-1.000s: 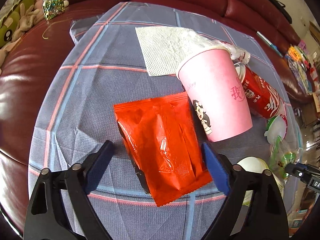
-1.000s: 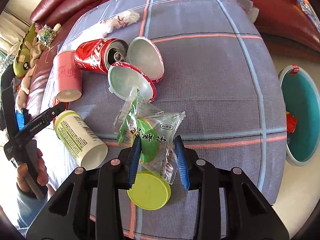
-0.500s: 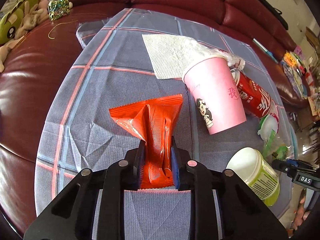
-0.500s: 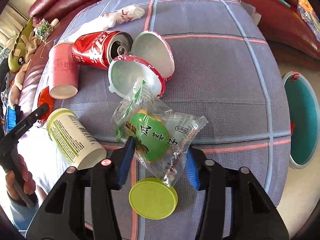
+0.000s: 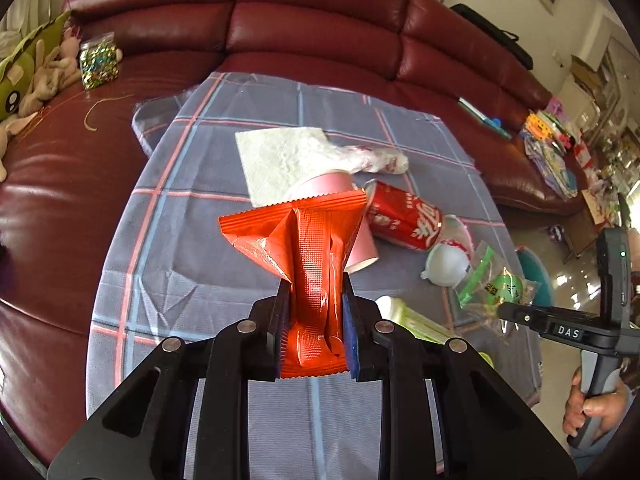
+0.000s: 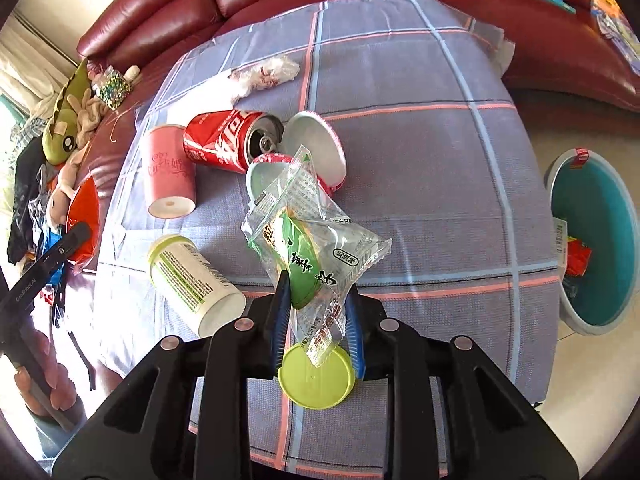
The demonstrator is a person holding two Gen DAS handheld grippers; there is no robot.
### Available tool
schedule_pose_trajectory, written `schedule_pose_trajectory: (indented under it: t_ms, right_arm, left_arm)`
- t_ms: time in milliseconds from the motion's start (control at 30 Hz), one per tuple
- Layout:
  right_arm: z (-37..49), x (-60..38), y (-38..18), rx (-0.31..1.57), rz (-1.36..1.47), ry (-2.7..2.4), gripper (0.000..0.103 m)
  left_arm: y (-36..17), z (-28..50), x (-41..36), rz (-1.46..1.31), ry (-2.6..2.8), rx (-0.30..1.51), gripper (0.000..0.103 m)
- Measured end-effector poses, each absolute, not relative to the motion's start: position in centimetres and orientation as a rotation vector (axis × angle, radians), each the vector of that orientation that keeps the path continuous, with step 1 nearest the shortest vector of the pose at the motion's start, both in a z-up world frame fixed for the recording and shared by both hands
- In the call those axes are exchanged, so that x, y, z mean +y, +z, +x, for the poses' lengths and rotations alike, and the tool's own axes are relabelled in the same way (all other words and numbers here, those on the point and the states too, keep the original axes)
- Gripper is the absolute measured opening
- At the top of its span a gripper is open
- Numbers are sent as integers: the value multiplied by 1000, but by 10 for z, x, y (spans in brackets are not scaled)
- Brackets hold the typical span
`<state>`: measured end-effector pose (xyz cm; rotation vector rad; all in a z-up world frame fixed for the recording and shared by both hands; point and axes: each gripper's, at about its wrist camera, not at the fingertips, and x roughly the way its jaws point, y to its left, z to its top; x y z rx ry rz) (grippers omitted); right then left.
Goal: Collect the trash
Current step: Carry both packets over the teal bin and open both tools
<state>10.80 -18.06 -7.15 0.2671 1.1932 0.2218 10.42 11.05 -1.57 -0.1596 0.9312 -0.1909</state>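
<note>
Left gripper [image 5: 314,312] clamps red packet [image 5: 308,248]. Right gripper [image 6: 316,312], jaws closing, pinches clear wrapper [image 6: 316,248]; green lid [image 6: 316,380] at 6 o'clock.

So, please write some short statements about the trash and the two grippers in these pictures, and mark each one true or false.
1. The left gripper is clamped on a red wrapper. True.
2. The red soda can stands upright. False: it lies on its side on the cloth, its opened top facing the camera.
3. The right gripper has a clear and green snack bag between its fingers. True: its jaws are closing on the bag.
4. The teal bin is empty. False: some trash already lies inside it.
5. The green lid is screwed on the white bottle. False: it lies apart from it on the cloth.
</note>
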Motion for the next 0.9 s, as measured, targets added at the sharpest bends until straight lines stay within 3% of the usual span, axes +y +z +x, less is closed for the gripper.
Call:
schedule_pose_trajectory:
  t_ms: [567,900]
  right_arm:
    - [72,-342,-33,1036,433,3,24]
    - [40,-461,-57,1028,555,-179,27]
  left_arm:
    - [5,123,-90,57,-550,949,23]
    - [-15,124,-225,183,-751,994,23]
